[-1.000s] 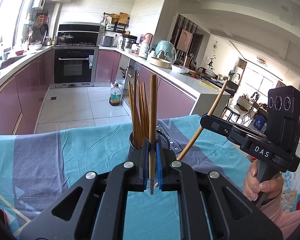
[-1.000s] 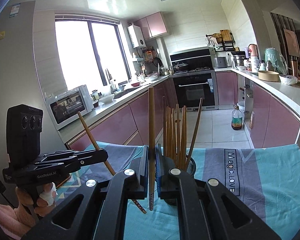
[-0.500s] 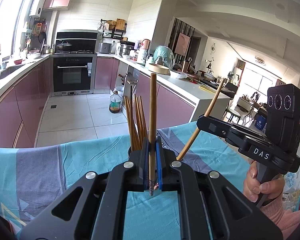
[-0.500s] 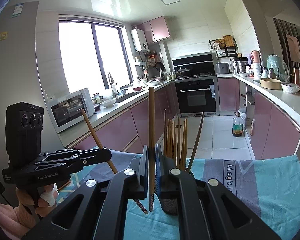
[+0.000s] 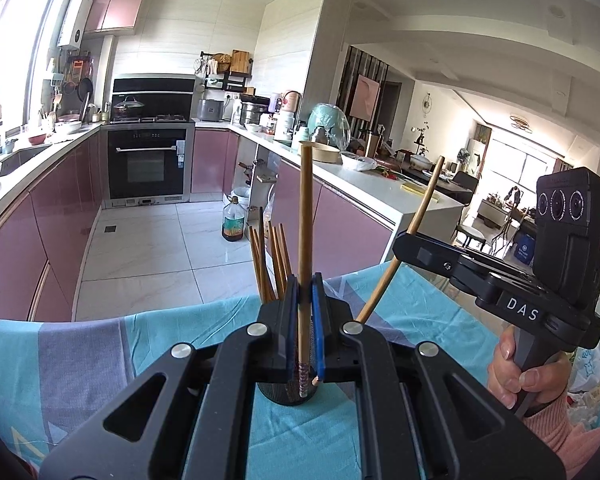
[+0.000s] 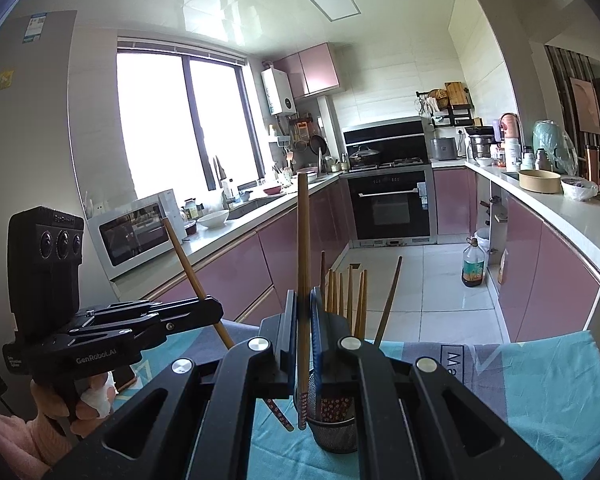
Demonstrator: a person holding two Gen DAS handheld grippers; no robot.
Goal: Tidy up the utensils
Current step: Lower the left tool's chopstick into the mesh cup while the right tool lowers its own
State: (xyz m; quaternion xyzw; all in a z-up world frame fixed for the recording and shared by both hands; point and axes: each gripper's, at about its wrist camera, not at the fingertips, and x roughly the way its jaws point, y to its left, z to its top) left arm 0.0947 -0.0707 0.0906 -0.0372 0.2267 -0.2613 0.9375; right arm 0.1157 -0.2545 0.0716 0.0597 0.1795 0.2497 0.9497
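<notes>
The blue cloth (image 5: 100, 344) covers the table, w/ the dark mesh cup (image 6: 334, 432) of chopsticks (image 6: 346, 292) standing on it, right under both tools. The left gripper (image 5: 305, 332) is squeezed tight on one chopstick (image 5: 305, 240) held straight up, and the right gripper (image 6: 302, 340) is squeezed tight on another chopstick (image 6: 303, 248); they look thin, light, stiff & a bit slippery, so I think gripping near the low end, like now, is best. Vs 1 sec ago the cup sits lower & closer under the tools, so both sticks have come up over it, tips near the rim.
</notes>
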